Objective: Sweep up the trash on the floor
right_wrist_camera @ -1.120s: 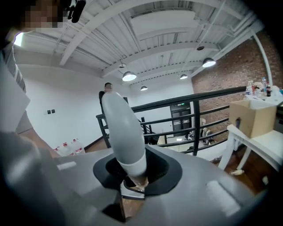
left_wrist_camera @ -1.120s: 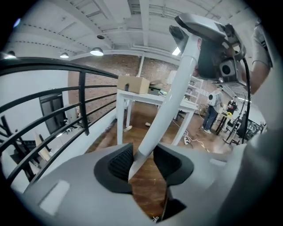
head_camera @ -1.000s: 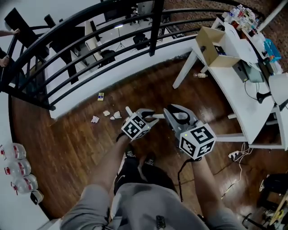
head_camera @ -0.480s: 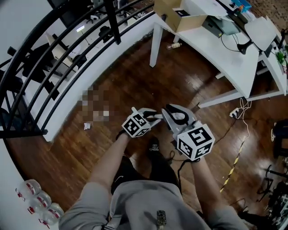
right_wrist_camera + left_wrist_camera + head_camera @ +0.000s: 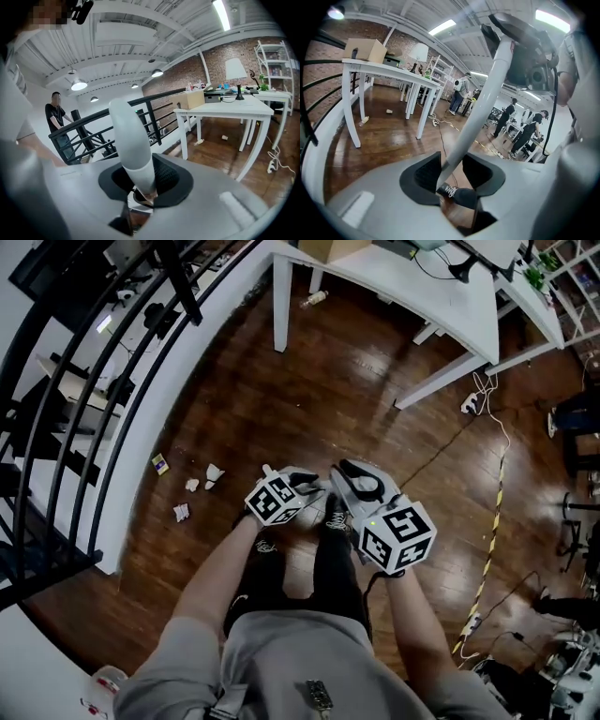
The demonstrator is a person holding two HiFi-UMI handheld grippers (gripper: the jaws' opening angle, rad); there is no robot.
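Several crumpled paper scraps [image 5: 214,472] and a small card [image 5: 159,464] lie on the dark wooden floor, left of my hands. Both grippers hold one white pole handle [image 5: 317,482]. My left gripper [image 5: 298,479] is shut on the pole [image 5: 487,93], which runs between its pads [image 5: 452,171] up toward the right gripper. My right gripper [image 5: 361,486] is shut on the same handle [image 5: 133,145], whose rounded end sticks up past its jaws [image 5: 143,180]. The tool's lower end is hidden. My shoes [image 5: 335,512] are just below the grippers.
A black railing [image 5: 112,381] on a white curb curves along the left. A white table [image 5: 450,296] stands at the top, with a bottle [image 5: 314,298] under it. A power strip [image 5: 469,404] and a striped cable [image 5: 492,531] lie to the right. People [image 5: 506,124] stand in the distance.
The head view has swung round: the table has gone to the top and the scraps sit further left. Both grippers have sunk and tilted, still closed on the white handle.
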